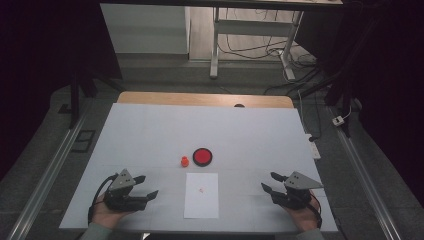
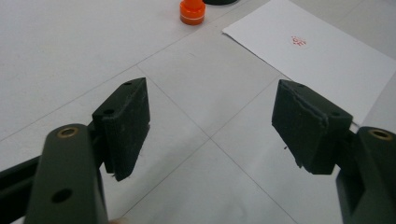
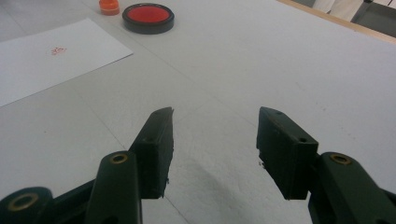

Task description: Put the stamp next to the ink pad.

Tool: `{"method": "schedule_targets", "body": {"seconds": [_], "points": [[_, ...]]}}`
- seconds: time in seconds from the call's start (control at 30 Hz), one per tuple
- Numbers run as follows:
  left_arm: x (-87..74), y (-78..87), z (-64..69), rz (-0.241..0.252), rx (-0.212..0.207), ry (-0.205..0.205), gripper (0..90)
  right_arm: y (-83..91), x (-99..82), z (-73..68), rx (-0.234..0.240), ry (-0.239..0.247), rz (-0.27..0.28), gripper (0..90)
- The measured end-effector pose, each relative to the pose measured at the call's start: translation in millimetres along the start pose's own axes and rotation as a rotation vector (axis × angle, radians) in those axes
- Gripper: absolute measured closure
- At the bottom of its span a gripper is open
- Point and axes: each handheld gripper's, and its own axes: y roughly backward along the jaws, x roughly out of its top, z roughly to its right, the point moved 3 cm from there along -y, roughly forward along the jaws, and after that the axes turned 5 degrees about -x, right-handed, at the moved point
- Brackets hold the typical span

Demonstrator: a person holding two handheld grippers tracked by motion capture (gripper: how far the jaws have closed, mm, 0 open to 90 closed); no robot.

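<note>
Ahead of my left gripper (image 1: 148, 186), jaws apart and empty, the orange stamp (image 2: 192, 11) stands beside the ink pad (image 1: 202, 156), so next I reach forward to grasp it.

I can read no words, numbers or brand names anywhere. The one sign I find is a small red stamped mark (image 2: 298, 42) on the white sheet of paper (image 1: 201, 195). It sits a little above the sheet's middle, towards the edge nearest the red ink pad (image 1: 202, 156). Its characters are too small and blurred for me to read.
</note>
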Motion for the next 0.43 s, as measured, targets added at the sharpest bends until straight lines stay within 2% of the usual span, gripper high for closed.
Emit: {"method": "schedule_targets", "body": {"seconds": [0.43], "points": [[0.0, -0.4, -0.3, -0.004, 0.004, 0.003, 27.1, 0.4, -0.1, 0.5, -0.001, -0.001, 0.001, 45.3]]}}
